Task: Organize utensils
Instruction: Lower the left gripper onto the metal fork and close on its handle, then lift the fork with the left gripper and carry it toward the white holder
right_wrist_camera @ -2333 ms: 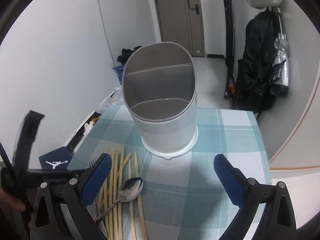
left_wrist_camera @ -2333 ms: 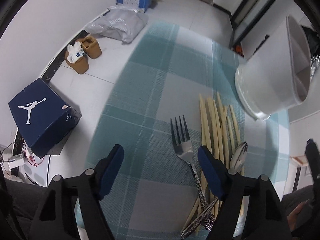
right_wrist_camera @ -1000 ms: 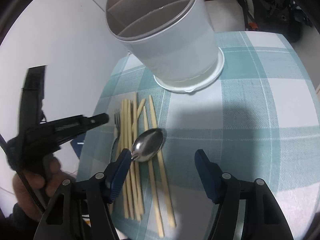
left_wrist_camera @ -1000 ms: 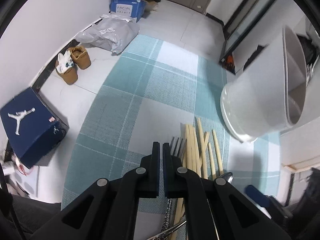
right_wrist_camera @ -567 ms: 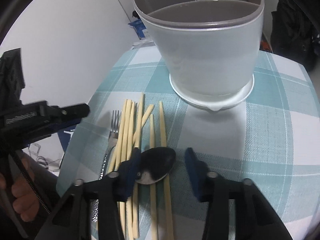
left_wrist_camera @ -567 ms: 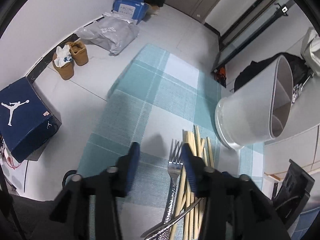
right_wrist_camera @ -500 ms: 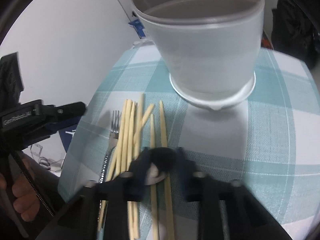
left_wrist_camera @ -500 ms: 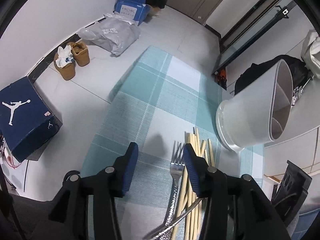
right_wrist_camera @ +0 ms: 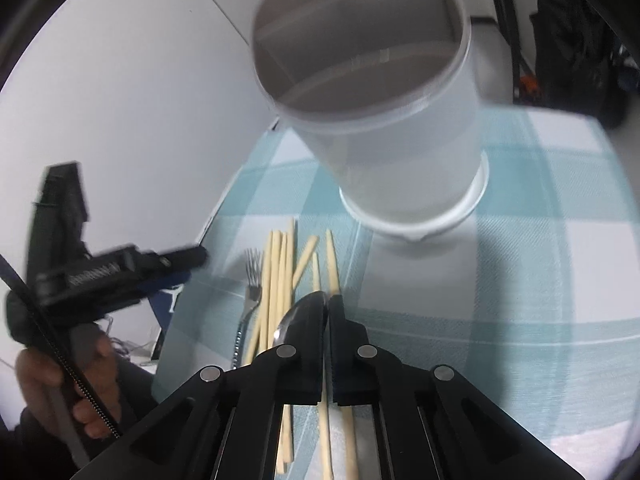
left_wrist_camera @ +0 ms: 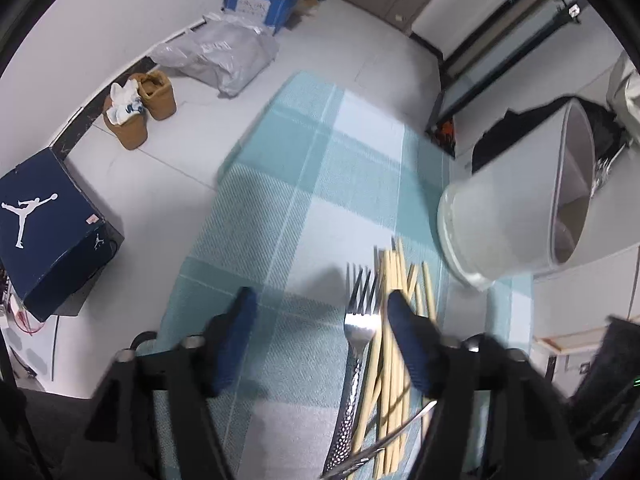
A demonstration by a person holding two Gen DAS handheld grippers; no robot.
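The right gripper (right_wrist_camera: 327, 312) was clamped on the spoon (right_wrist_camera: 304, 320) at its bowl, over the chopsticks (right_wrist_camera: 280, 272) on the checked cloth (right_wrist_camera: 540, 280). The left gripper (left_wrist_camera: 320, 316) was opening, nothing between its pads; the fork (left_wrist_camera: 360, 320) lay just inside its right finger, beside the chopsticks. The white holder (right_wrist_camera: 384, 100) stood upright beyond, compartments empty as far as visible.

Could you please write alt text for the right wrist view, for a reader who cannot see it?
The right gripper is shut on the bowl of a metal spoon, above pale wooden chopsticks and a fork lying on a teal checked tablecloth. Behind stands a white divided utensil holder. At left, a hand holds the left gripper.
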